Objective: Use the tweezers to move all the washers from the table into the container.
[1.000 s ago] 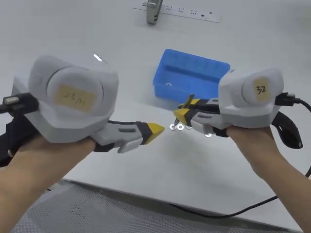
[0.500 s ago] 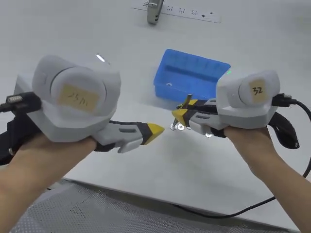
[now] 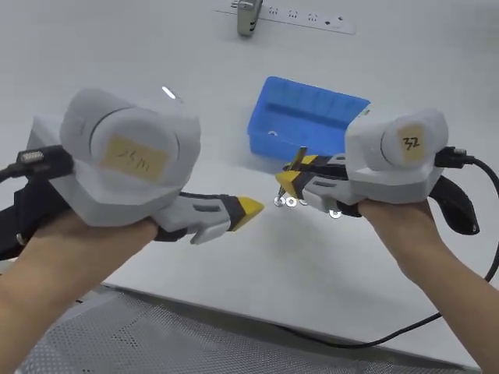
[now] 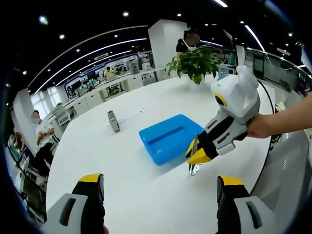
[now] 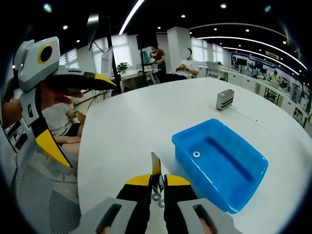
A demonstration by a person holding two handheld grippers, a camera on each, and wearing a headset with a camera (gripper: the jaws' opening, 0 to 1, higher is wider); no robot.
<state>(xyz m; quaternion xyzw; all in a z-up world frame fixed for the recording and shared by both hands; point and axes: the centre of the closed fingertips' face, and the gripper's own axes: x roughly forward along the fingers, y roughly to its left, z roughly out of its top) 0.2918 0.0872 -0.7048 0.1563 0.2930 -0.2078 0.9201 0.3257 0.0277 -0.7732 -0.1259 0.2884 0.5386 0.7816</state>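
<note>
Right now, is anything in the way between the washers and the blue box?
No, nothing visible is. The washers lie on bare table just in front of the box, by the tip of the right claw, which holds the tweezers. Only the box's own wall has to be lifted over.

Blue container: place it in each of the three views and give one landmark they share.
Head view: blue container upper centre, beyond the right claw.
Left gripper view: container at centre, just left of the right claw.
Right gripper view: container lower right, one washer inside.
Shared landmark: the small grey box standing beyond it.
</note>
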